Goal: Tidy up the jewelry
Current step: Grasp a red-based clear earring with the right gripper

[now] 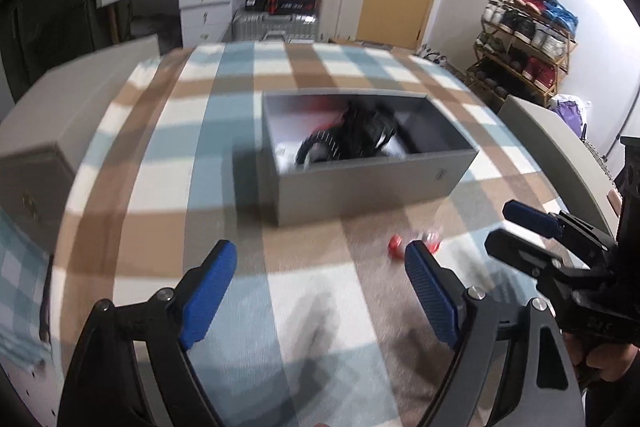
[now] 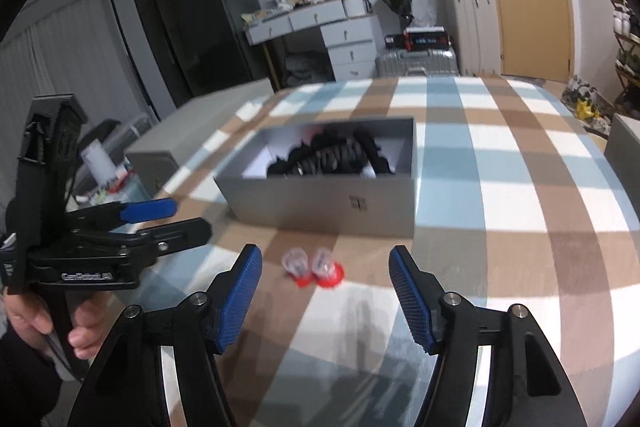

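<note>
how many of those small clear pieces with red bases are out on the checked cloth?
2. Left piece and right piece lie side by side on the cloth, in front of the grey box. The box may hide more.

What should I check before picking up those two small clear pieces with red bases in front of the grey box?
1. Right gripper open: ok, nothing between its blue pads.
2. Left gripper open: ok, empty too.
3. Two small clear pieces with red bases reachable: ok, they lie side by side on the checked tablecloth, just ahead of the right gripper.
4. Open grey rectangular box free to receive: ok, no lid on, black beaded items inside.
5. What the pieces are: cannot tell, blurred.
6. Grippers apart from each other: ok.
</note>
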`<action>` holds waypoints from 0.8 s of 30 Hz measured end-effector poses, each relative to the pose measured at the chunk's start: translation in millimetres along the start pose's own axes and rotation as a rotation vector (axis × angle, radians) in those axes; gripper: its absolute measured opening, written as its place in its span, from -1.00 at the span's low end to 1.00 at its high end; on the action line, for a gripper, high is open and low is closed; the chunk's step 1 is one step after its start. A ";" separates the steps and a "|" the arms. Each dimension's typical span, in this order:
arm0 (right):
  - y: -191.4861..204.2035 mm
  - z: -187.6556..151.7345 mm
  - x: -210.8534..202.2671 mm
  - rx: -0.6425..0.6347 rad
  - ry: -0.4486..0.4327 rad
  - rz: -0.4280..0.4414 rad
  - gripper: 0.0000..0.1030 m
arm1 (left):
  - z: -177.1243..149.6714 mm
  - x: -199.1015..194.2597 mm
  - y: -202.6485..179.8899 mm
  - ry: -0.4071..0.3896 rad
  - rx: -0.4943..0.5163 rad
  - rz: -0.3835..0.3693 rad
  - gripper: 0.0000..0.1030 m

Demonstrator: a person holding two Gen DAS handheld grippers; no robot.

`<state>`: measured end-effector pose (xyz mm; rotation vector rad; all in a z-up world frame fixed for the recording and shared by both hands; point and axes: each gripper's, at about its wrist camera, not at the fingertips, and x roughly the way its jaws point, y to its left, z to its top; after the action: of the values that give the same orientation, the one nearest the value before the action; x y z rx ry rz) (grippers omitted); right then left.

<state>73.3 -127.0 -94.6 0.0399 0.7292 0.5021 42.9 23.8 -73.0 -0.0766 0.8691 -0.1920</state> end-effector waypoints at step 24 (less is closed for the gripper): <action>-6.3 0.2 46.1 0.073 0.129 0.026 -0.70 | -33.5 -9.2 17.3 0.041 -0.040 -0.015 0.61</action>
<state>105.3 -111.7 -124.7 0.0858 0.8745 0.5066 13.8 43.0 -90.2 -0.1173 0.9131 -0.1907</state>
